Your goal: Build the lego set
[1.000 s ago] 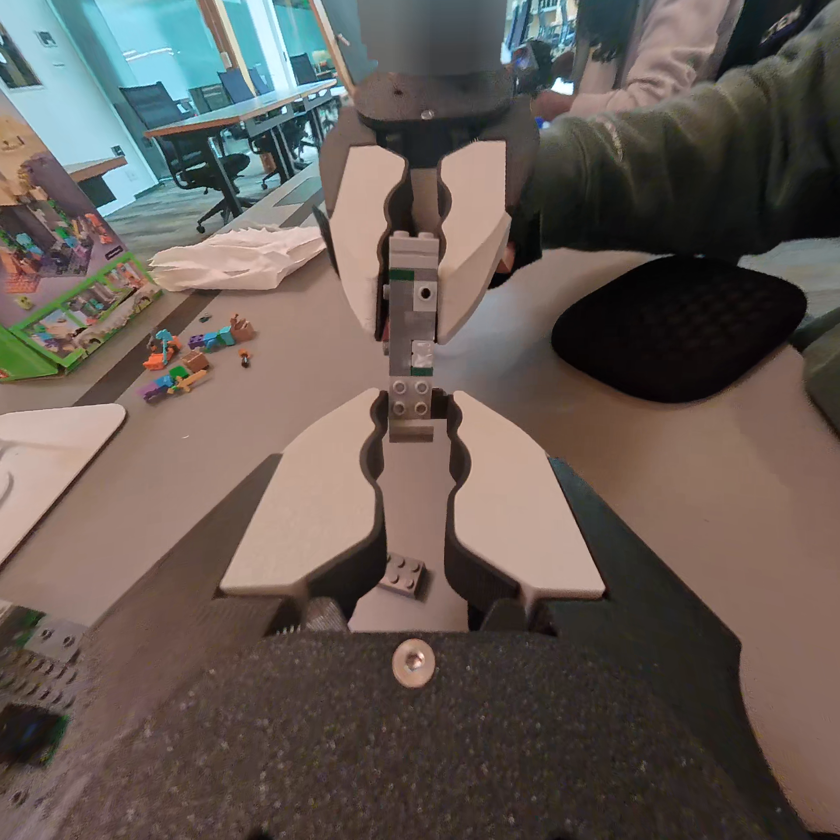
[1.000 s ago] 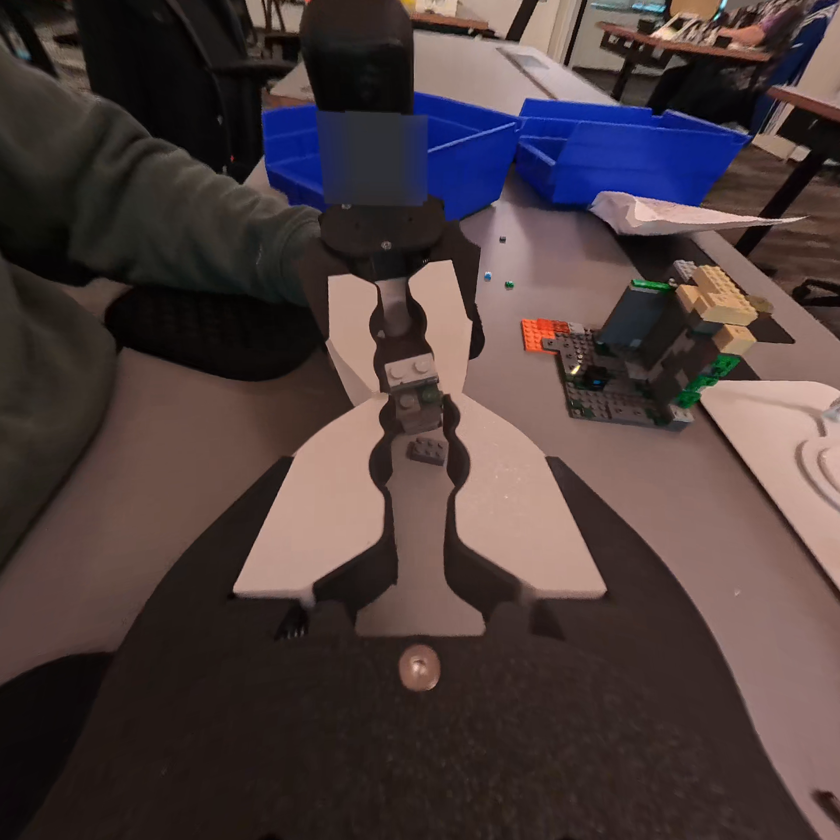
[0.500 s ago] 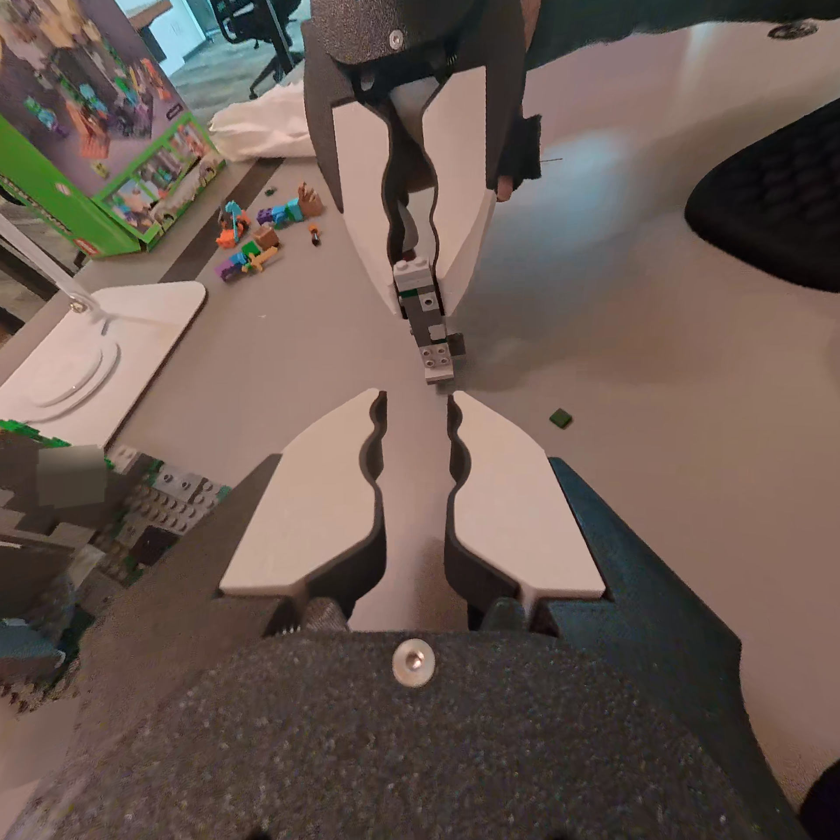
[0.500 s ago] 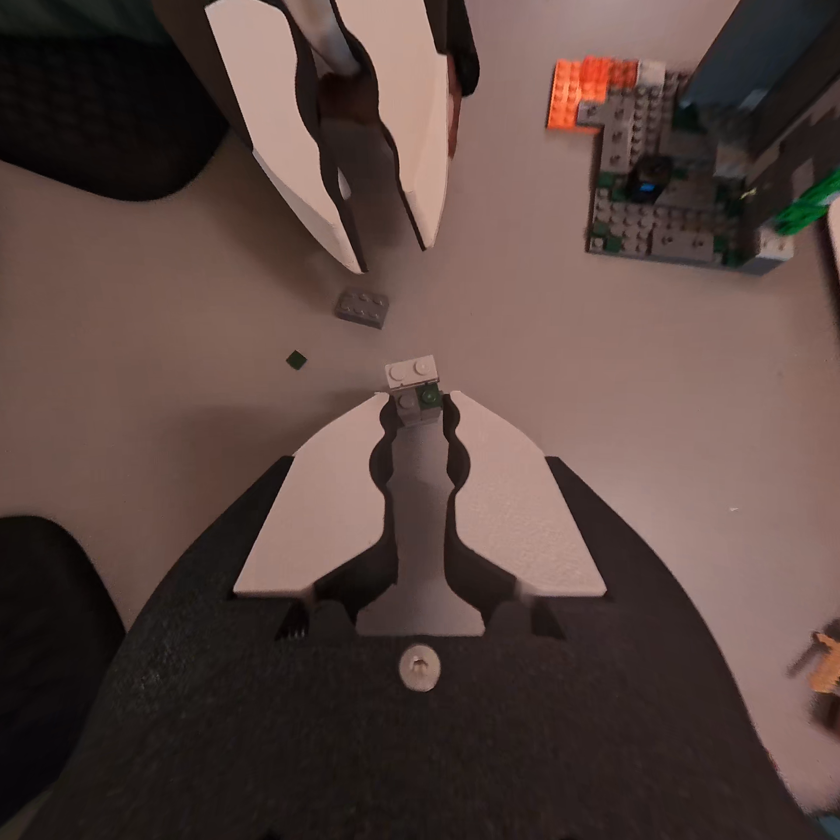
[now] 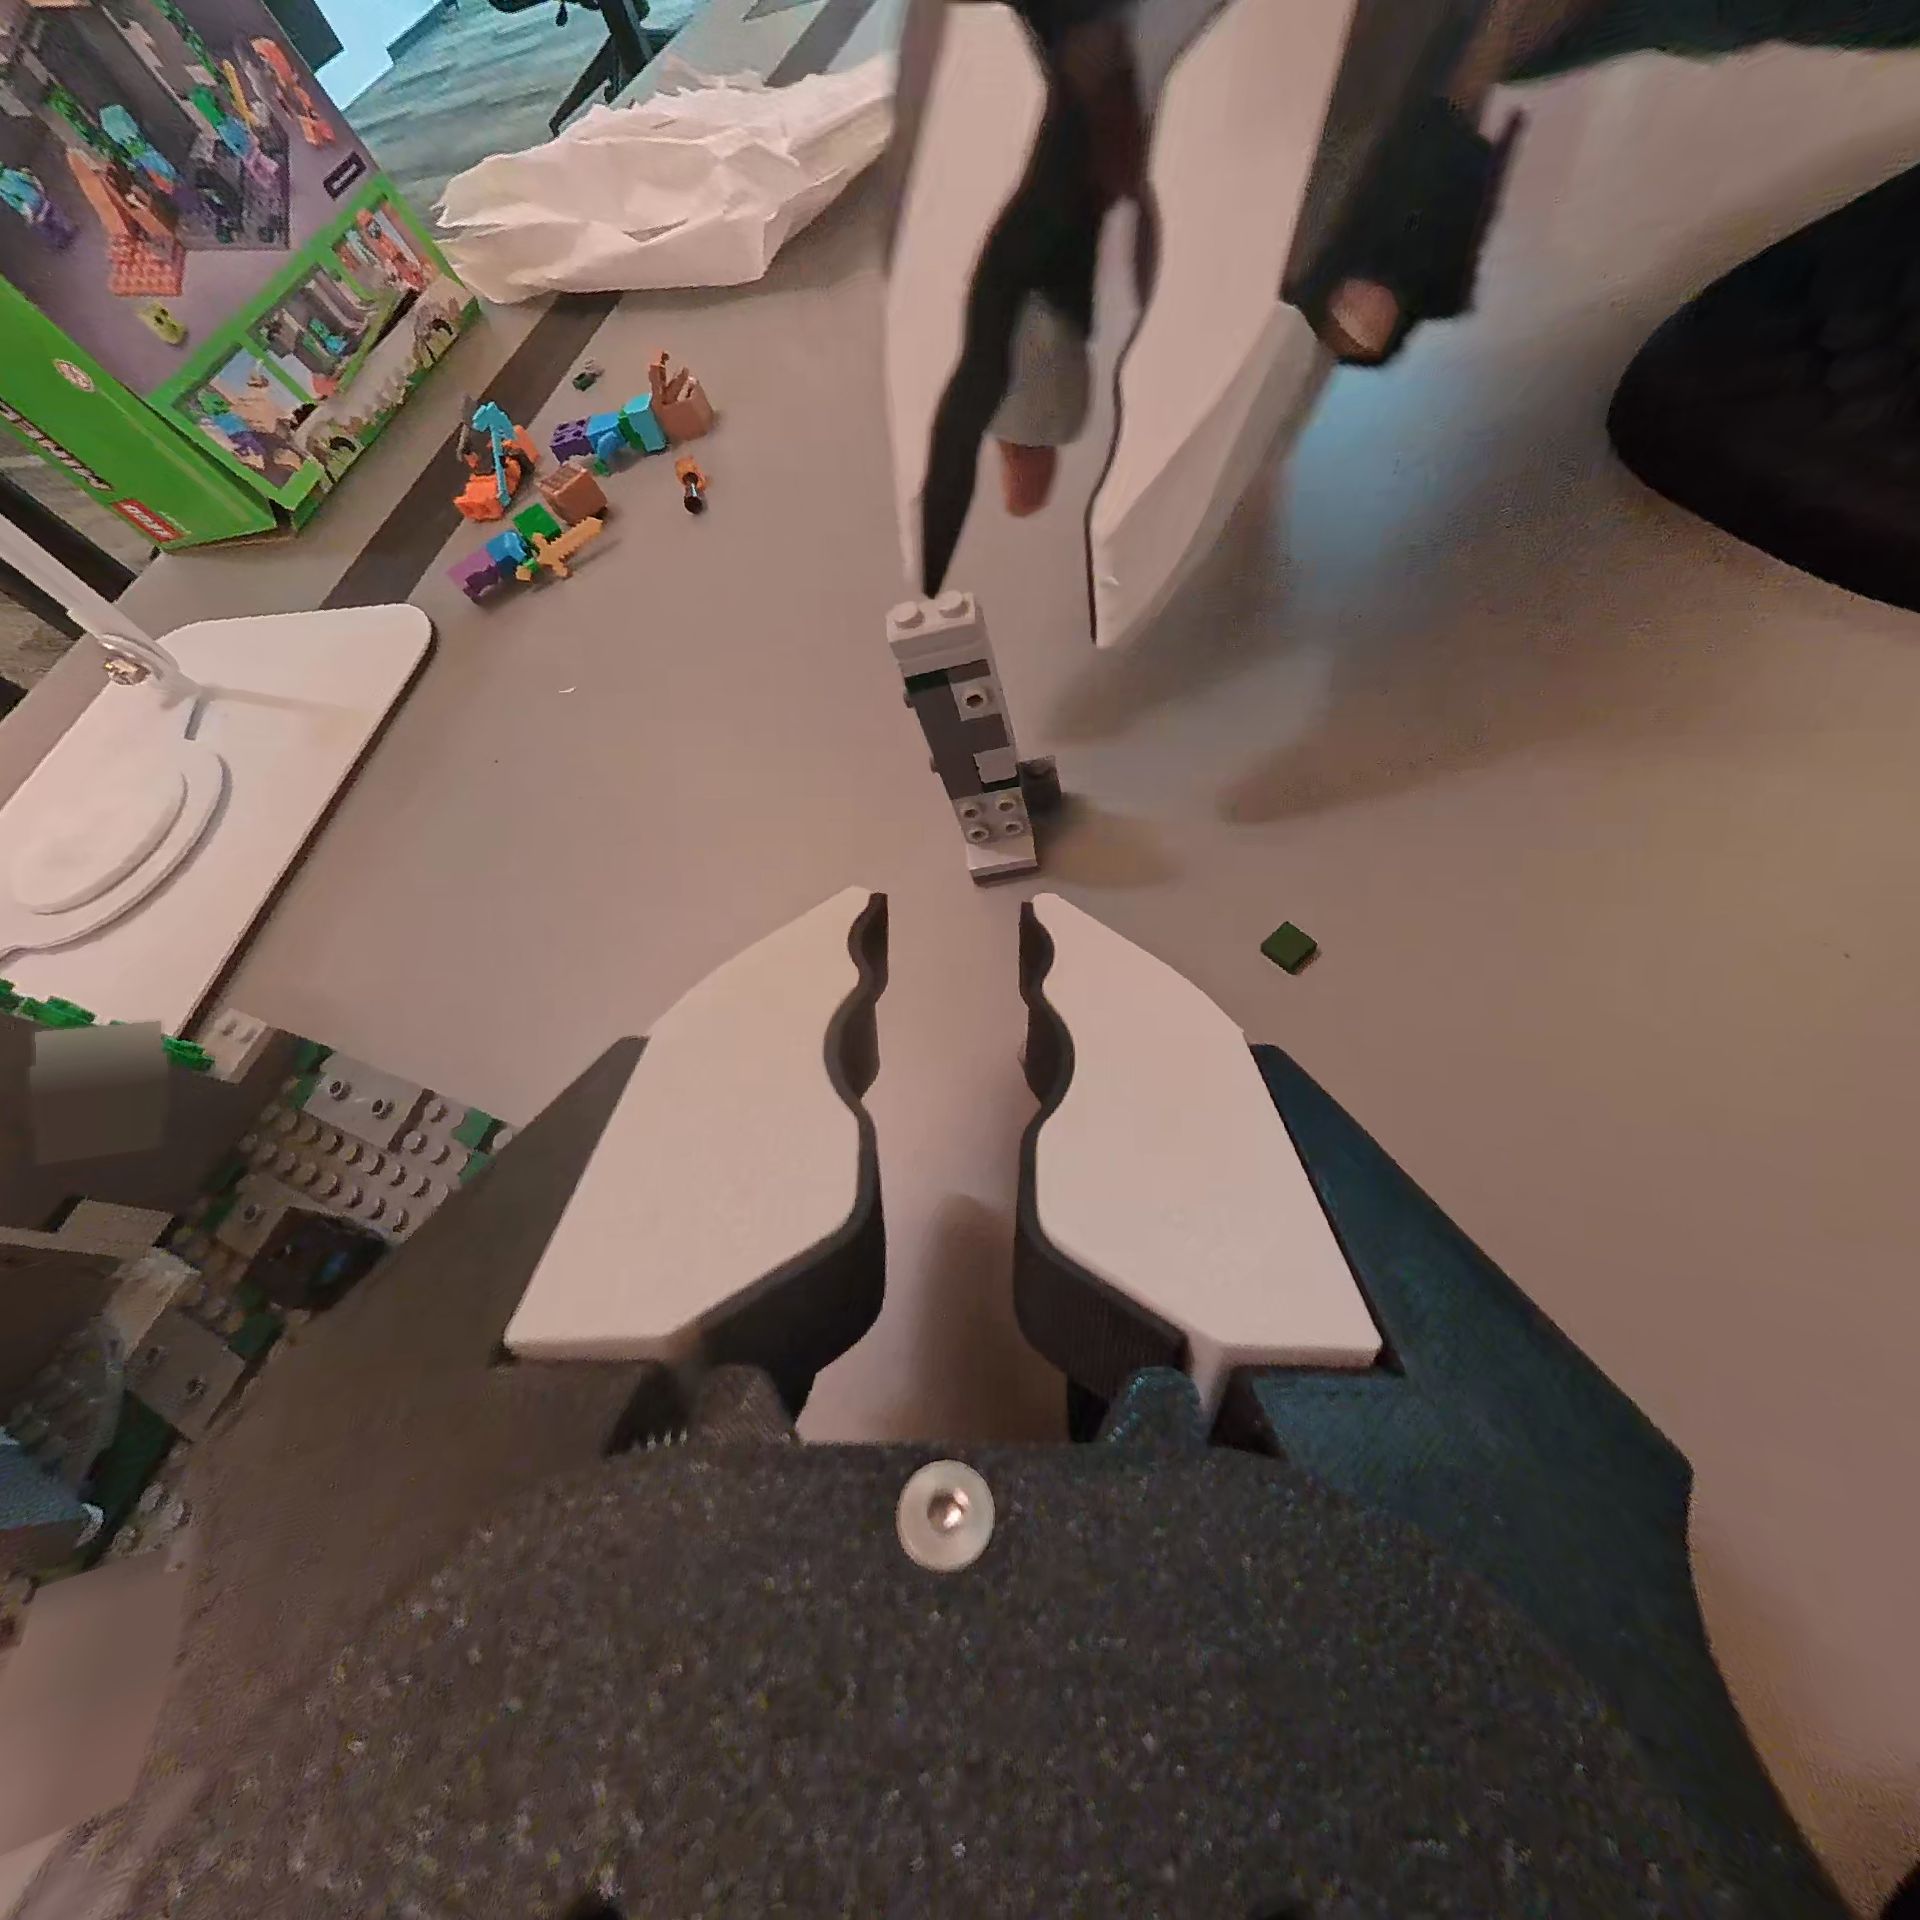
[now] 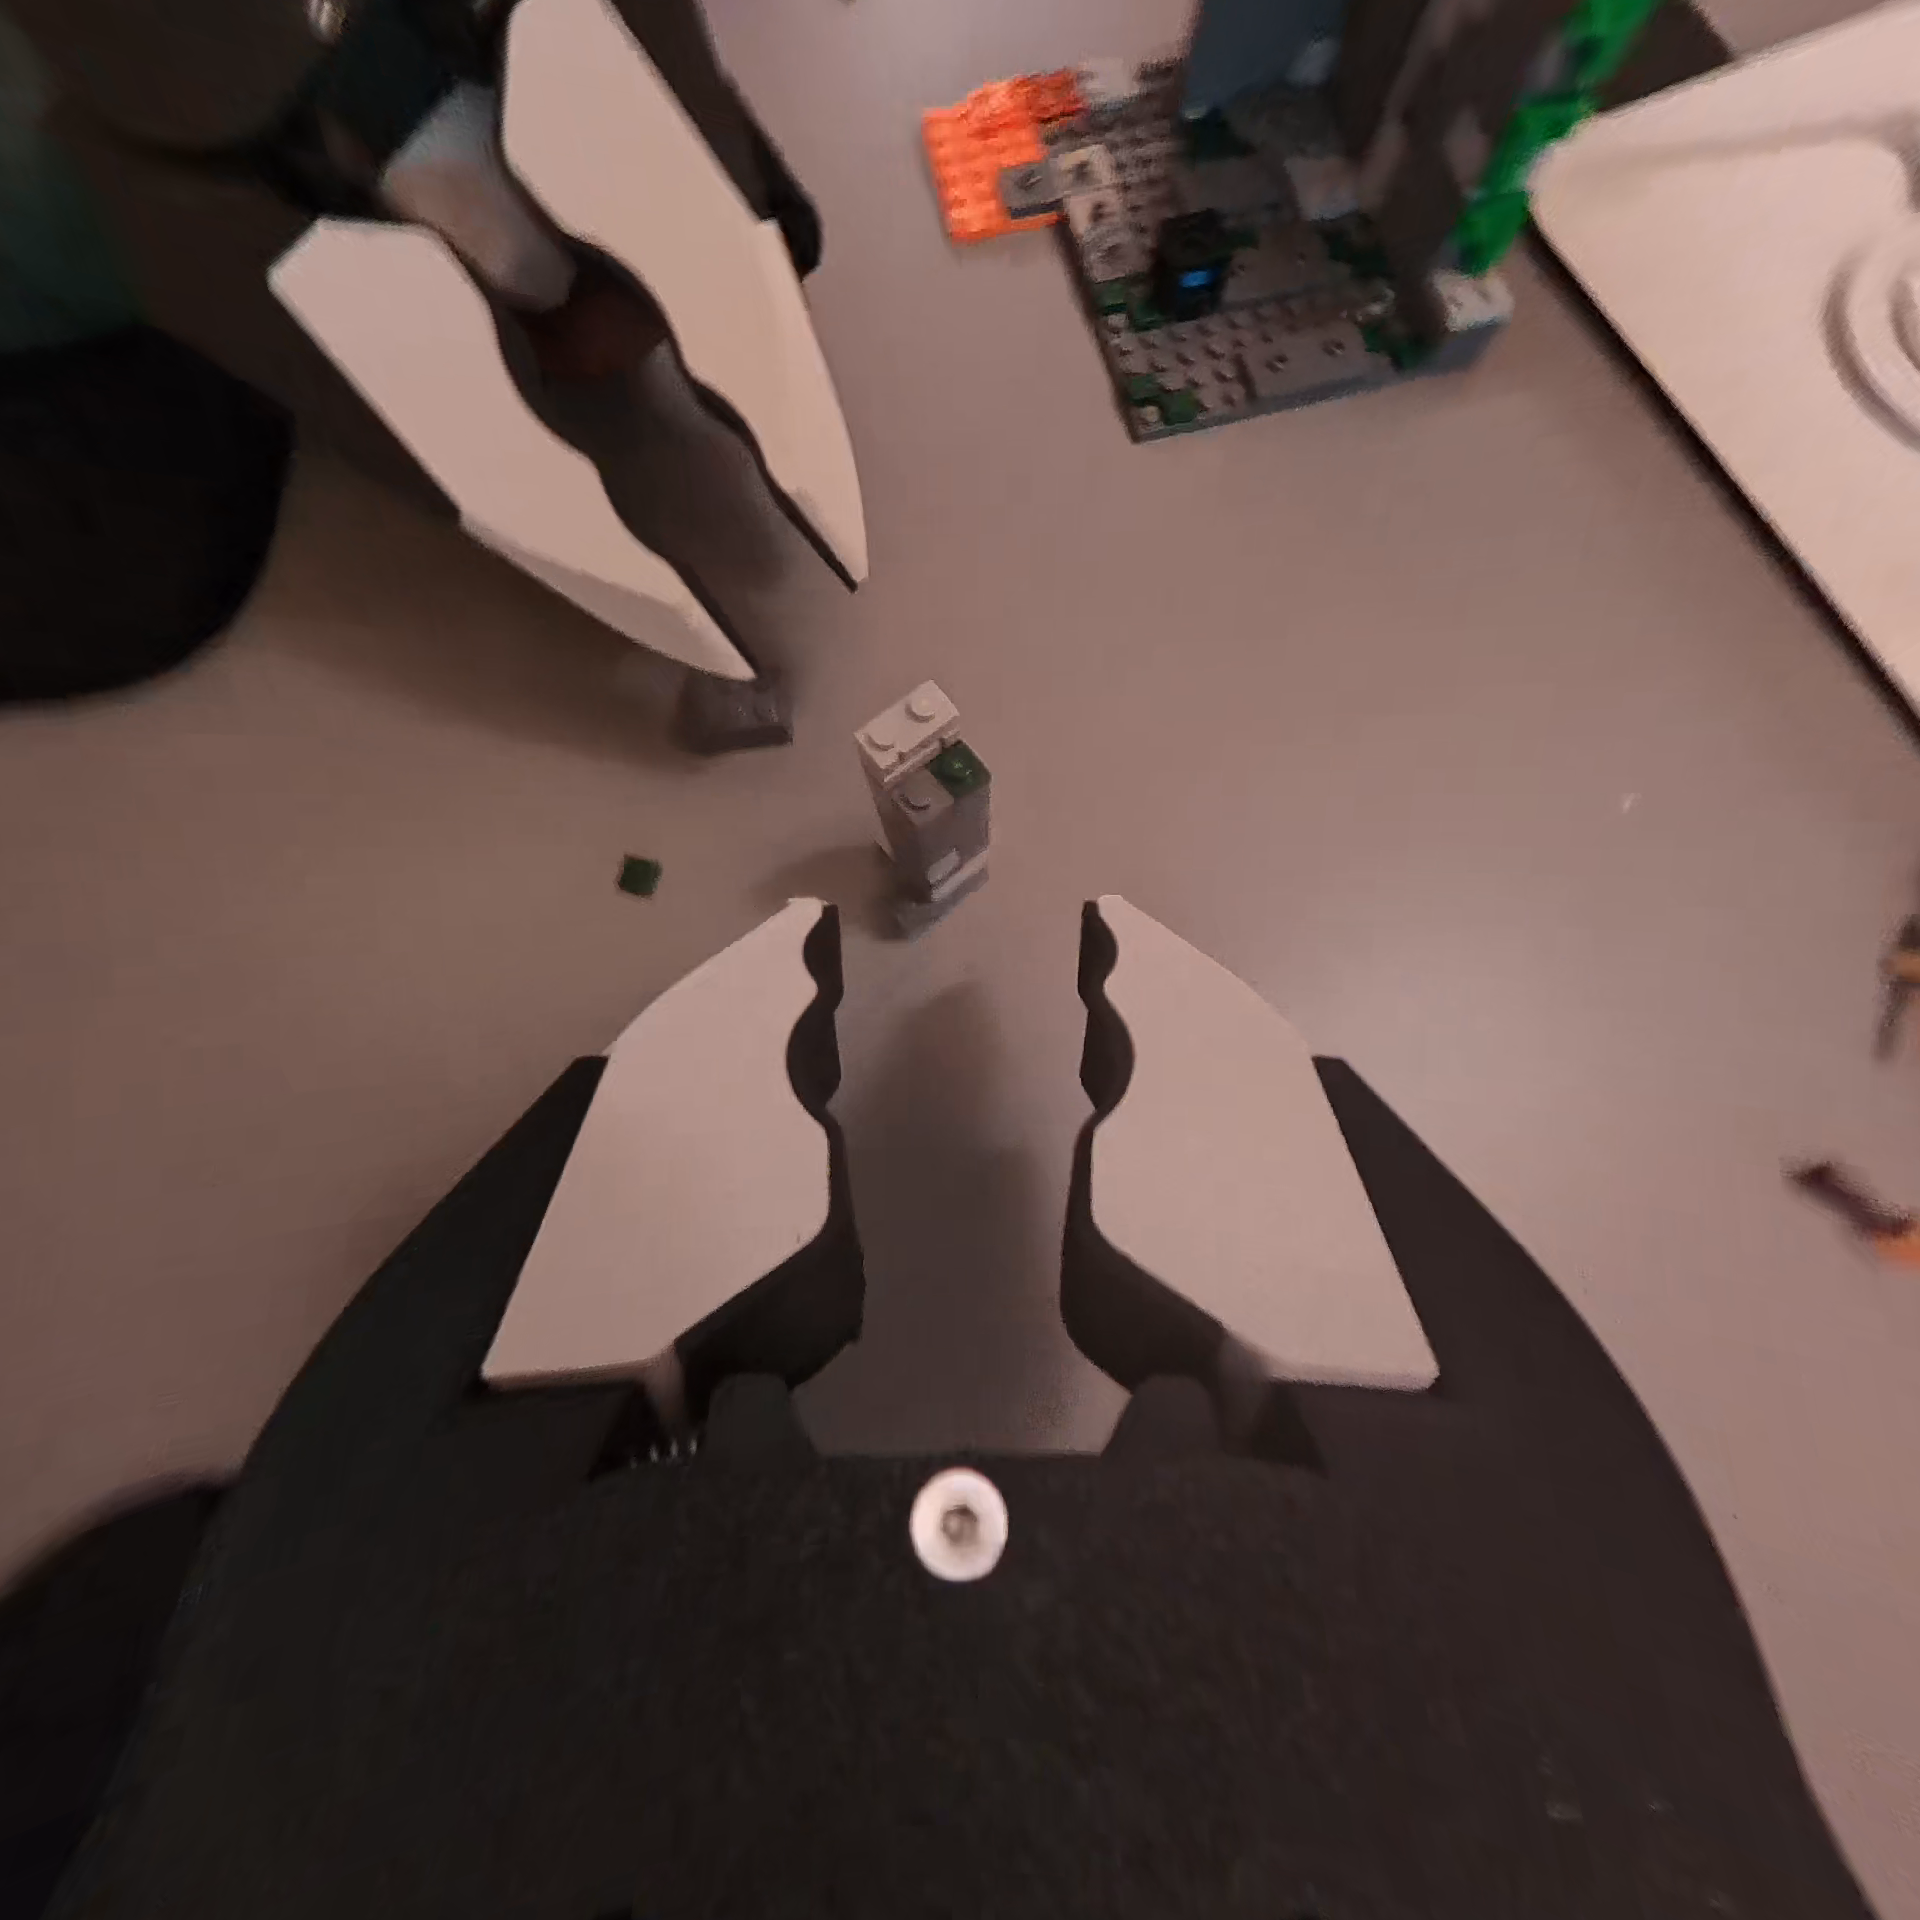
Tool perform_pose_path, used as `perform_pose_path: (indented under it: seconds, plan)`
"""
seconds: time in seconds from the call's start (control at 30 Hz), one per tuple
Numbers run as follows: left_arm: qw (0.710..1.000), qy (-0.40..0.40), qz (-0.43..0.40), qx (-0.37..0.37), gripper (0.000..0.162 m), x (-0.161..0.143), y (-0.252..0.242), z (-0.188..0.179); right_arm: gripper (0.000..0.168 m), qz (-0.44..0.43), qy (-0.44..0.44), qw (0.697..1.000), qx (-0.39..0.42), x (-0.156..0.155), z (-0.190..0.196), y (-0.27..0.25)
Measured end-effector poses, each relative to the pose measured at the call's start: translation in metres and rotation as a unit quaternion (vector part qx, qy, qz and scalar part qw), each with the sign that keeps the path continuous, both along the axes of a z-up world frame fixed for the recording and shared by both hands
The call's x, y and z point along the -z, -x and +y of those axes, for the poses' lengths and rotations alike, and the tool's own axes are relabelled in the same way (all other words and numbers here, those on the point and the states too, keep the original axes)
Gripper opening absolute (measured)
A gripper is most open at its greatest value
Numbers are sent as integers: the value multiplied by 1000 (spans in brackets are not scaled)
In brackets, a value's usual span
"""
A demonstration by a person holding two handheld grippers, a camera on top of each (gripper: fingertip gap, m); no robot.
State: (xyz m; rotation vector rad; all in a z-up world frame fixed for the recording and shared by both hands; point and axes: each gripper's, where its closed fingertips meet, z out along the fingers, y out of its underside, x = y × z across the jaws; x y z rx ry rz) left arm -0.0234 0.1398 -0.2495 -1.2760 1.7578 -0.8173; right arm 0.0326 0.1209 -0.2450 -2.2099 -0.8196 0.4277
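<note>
A small grey pillar of bricks [image 5: 961, 727] with a dark green stud stands upright on the grey table, free of both grippers; it also shows in the right wrist view [image 6: 925, 810]. My left gripper [image 5: 954, 904] is empty, its jaws a narrow gap apart, just short of the pillar's base. My right gripper [image 6: 954, 904] is wide open and empty, just behind the pillar. A dark grey brick [image 6: 732, 717] lies beside the pillar, under the left gripper's tip [image 6: 795, 623]. A tiny dark green tile [image 5: 1288, 945] lies nearby. The main grey-green build [image 6: 1278, 312] stands to the side.
The set's box [image 5: 177, 312], a crumpled white bag [image 5: 675, 177] and several loose coloured pieces [image 5: 561, 478] lie at the far left. A white flat base [image 5: 208, 748] sits by the build [image 5: 312, 1143]. A black cushion [image 5: 1787, 416] lies at the right. Tip to tip, the grippers are about 7 cm apart. It is some 6 cm from my left tips to the tiny dark green tile [image 5: 1288, 945]. It is also in sight in the right wrist view [image 6: 639, 876].
Both grippers held the pillar together in the air. The left one let go, then the right one set it upright on the table, opened wide and drew back.
</note>
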Motion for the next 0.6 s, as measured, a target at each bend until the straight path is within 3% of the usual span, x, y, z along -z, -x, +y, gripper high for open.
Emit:
perform_pose_path:
  seconds: [0.13,0.33,0.4,0.5,0.6]
  plan:
    - [1000,0,-6,-8,23,-3,-1,2,43,27,-25,989,146,8,-3,6]
    - [1000,-15,-13,-14,23,-11,1,3,49,16,-44,979,200,11,7,17]
    - [1000,-16,-14,-14,22,-11,1,3,48,10,-48,977,209,12,14,15]
    - [1000,-15,-10,-13,22,-9,2,3,18,4,-64,979,195,9,19,11]
    - [1000,-13,-9,-12,22,-8,2,3,18,-12,-76,991,113,4,20,13]
